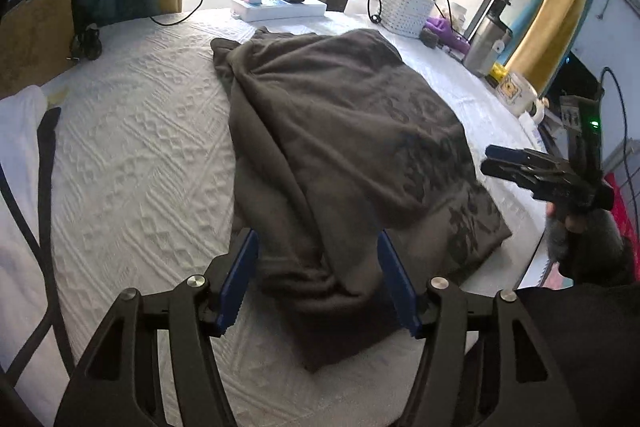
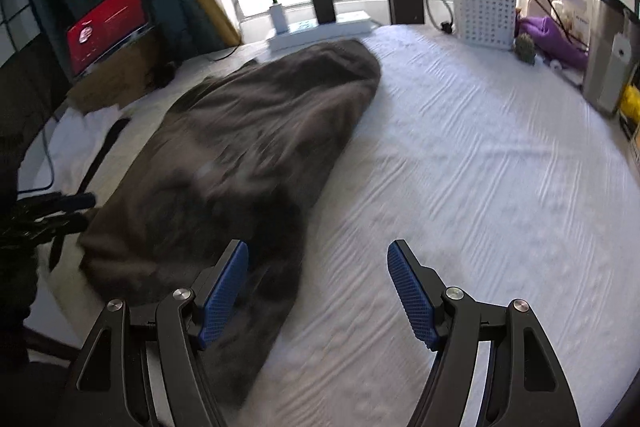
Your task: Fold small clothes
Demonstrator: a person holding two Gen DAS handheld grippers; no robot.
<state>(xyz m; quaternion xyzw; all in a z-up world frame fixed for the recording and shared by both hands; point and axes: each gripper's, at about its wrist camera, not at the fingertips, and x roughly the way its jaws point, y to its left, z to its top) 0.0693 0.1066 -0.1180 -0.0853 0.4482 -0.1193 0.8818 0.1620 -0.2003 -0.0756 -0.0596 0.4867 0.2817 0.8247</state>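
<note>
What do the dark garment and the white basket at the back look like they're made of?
Dark garment: soft, matte grey-brown knit, probably fleece or jersey; it drapes in loose folds and bears a darker print. White basket: rigid, smooth plastic, judging by its even grid of small holes.

White quilted bed (image 1: 140, 155) w/ brown garment (image 1: 340, 131) lying mid, white cloth (image 1: 20, 167) at left edge, power strip (image 1: 280, 9) & basket (image 1: 406, 7) at back.
</note>
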